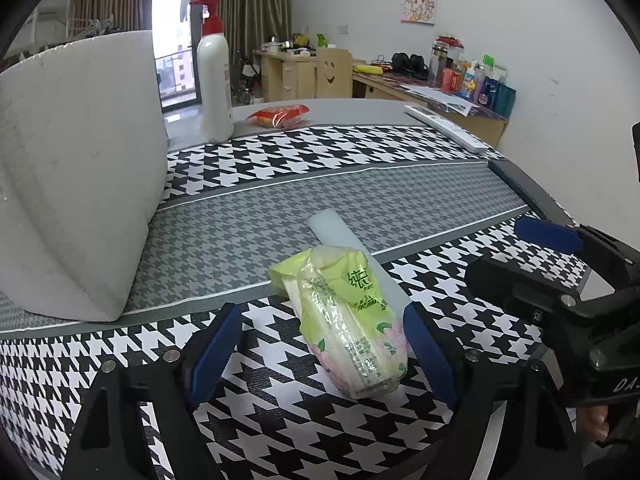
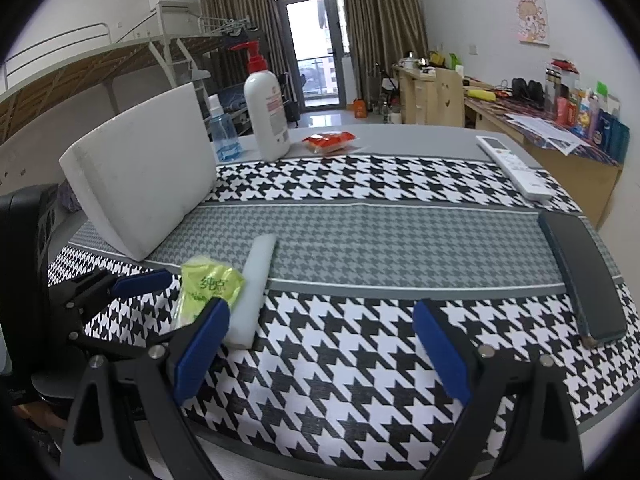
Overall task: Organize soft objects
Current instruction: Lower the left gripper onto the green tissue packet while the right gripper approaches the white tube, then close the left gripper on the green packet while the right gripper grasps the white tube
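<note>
A large white foam block [image 1: 76, 168] is standing at far left on the houndstooth table cover [image 1: 320, 152]. The left gripper [image 1: 324, 344] is straddling a green tissue pack [image 1: 348, 320], jaws spread, its right pad touching the pack, which is lying against a pale foam strip [image 1: 340, 236]. The right gripper [image 2: 320, 348] is hovering spread and empty, a dark phone [image 2: 580, 276] lying far right.

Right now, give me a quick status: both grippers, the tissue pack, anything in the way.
Left gripper open, straddling green tissue pack, pads not pressing. Right gripper open, empty. White foam strip lies against pack's far side.
</note>
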Tool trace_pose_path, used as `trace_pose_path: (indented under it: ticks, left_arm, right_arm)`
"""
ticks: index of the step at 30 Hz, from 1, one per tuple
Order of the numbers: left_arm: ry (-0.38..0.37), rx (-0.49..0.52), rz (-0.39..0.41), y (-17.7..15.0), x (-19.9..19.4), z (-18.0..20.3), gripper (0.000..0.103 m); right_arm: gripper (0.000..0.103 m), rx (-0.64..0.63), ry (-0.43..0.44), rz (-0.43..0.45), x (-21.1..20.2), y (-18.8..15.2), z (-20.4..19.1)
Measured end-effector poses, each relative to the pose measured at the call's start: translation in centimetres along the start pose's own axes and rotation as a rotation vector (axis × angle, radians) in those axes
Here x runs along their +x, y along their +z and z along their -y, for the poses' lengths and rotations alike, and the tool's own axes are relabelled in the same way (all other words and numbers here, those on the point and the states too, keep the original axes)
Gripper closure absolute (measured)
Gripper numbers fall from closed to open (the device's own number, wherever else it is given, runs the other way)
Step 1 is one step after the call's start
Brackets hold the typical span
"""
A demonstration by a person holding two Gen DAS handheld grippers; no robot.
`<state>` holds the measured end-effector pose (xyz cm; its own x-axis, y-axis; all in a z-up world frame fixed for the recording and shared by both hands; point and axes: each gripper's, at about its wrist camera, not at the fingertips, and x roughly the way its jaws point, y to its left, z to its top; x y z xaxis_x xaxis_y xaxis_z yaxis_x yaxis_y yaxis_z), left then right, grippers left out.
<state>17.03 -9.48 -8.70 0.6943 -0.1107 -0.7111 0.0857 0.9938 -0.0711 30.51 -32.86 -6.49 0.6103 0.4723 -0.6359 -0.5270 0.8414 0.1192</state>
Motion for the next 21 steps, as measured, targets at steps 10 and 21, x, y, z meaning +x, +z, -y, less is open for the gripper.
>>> trace_pose_path:
  ticks: [10,21]
  left_arm:
    - [0.003,-0.016,-0.013,-0.2,-0.1,-0.8,0.039]
    - [0.020,-0.026,-0.012,-0.1,-0.2,-1.9,0.057]
  right_arm:
    - [0.008,-0.016,0.033,-0.017,0.9,0.2,-0.8]
    - [0.008,-0.037,0.038,-0.037,1.5,0.2,-1.6]
